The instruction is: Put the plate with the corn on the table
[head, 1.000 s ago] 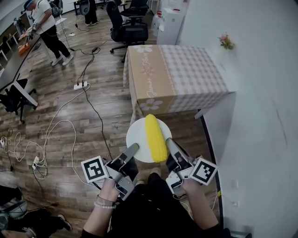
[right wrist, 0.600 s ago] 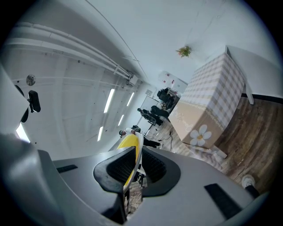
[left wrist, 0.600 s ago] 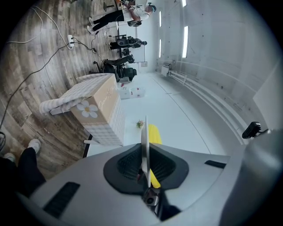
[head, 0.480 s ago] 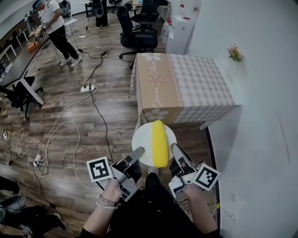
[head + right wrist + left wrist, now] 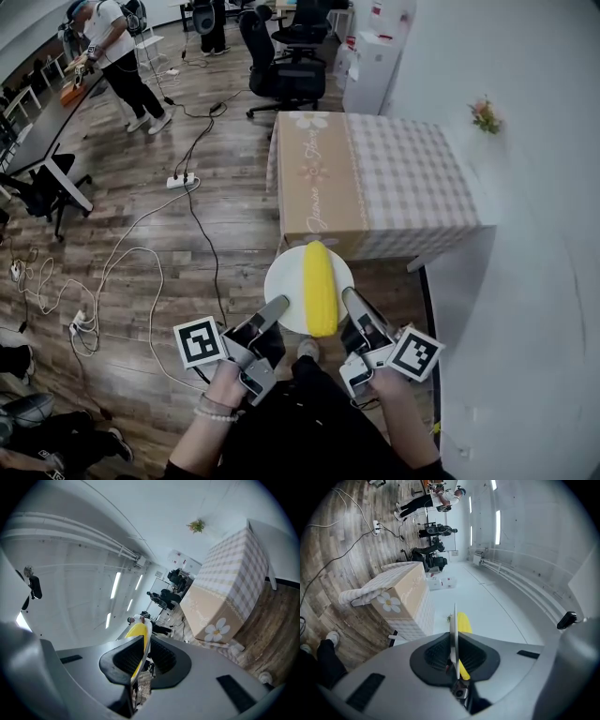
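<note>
A white plate [image 5: 284, 279] carries a yellow corn cob [image 5: 319, 286] and hangs level over the wooden floor, just short of the table [image 5: 394, 178] with its checked cloth. My left gripper [image 5: 275, 309] is shut on the plate's left rim and my right gripper [image 5: 351, 302] is shut on its right rim. In the left gripper view the plate [image 5: 453, 630] runs edge-on between the pads of the left gripper [image 5: 454, 656], with the corn [image 5: 464, 620] beyond and the table [image 5: 401, 595] to the left. In the right gripper view the plate [image 5: 142, 651] sits in the right gripper [image 5: 139, 660], the corn [image 5: 136, 631] above it.
Cables [image 5: 122, 262] and a power strip [image 5: 182, 180] lie on the floor to the left. Office chairs [image 5: 286, 75] and a white cabinet [image 5: 370, 70] stand behind the table. A person [image 5: 117, 52] works at the far left. A white wall [image 5: 525, 234] with a small flower [image 5: 485, 114] runs along the right.
Both grippers have carried the plate with the corn forward toward the table, which now lies closer in front of the plate. The grip on both rims is unchanged.
</note>
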`<state>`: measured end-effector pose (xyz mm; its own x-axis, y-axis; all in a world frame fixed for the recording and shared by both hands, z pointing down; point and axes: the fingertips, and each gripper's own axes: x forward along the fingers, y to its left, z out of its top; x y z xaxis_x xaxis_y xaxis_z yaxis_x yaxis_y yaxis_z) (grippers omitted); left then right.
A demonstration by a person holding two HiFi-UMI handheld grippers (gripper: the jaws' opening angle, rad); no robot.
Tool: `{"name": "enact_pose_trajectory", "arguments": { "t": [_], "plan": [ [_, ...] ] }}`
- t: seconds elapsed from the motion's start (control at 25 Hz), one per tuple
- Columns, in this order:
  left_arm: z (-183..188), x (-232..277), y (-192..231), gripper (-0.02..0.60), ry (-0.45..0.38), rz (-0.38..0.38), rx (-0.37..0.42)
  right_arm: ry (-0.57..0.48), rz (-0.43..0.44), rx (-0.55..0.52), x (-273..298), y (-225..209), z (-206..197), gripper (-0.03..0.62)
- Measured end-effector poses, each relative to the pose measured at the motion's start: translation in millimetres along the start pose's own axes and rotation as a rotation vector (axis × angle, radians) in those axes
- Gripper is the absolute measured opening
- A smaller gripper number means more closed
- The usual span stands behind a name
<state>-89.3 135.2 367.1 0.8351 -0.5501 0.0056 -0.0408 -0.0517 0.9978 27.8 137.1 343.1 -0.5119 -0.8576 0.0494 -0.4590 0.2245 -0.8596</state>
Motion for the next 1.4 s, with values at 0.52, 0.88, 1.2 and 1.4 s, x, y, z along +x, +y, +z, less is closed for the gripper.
{"name": "enact_pose_trajectory", "arguments": {
  "t": [0.52, 0.88, 1.2, 1.4],
  "plan": [
    [30, 70, -3, 0.04, -0.051, 0.003, 0.004, 0.041, 0.02, -0.019, 38, -30, 65, 0.072],
    [44, 120, -5, 0.04, -0.074, 0.006, 0.01, 0.06, 0.035, -0.007, 56, -54, 109, 0.072],
    [41, 153, -6, 0.04, -0.087, 0.012, 0.008, 0.065, 0.038, -0.008, 56, -70, 138, 0.072],
    [42, 164, -6, 0.04, -0.086, 0.027, 0.019, 0.072, 0.036, -0.004, 57, -76, 148, 0.072]
  ]
}}
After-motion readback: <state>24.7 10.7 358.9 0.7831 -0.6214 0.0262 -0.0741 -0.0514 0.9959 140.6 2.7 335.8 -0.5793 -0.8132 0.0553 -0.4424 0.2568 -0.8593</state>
